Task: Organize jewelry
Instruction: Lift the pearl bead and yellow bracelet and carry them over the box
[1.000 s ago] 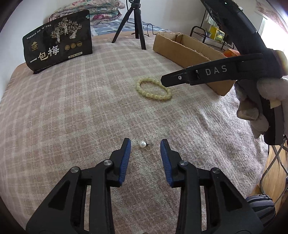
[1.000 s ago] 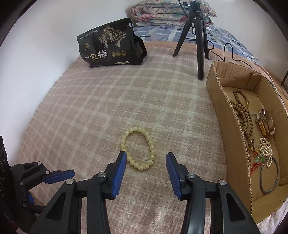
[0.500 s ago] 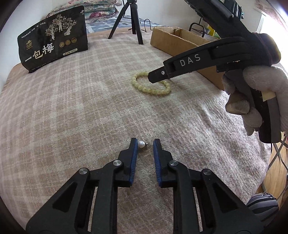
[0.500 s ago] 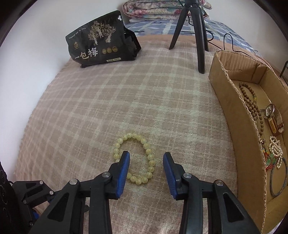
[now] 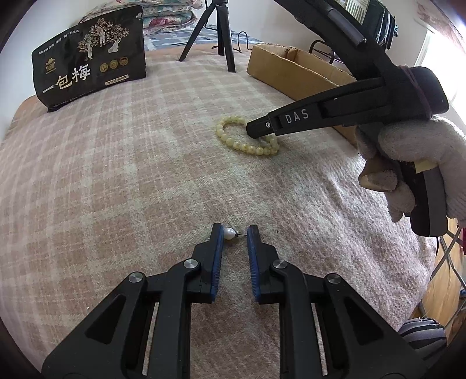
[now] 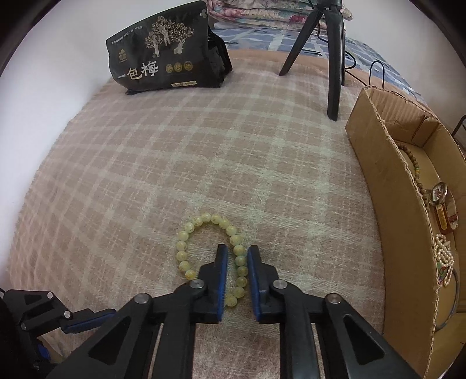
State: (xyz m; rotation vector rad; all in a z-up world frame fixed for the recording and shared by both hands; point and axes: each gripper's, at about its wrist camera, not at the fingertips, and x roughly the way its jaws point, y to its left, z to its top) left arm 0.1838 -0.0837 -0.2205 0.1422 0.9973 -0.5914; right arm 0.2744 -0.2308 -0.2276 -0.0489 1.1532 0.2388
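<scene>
Plaid blanket (image 6: 204, 151) covering the bed. Black snack bag (image 6: 163, 55) with white Chinese lettering, upright near the blanket's far edge. Black tripod (image 6: 332, 55) standing to its right. Folded floral quilts (image 5: 171, 17) stacked beyond the far edge.

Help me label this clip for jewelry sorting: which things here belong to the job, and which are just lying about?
Part of the job:
pearl earring
yellow bead bracelet
cardboard box holding jewelry
left gripper
right gripper

Just lying about:
black snack bag
tripod
folded quilts
plaid blanket
</scene>
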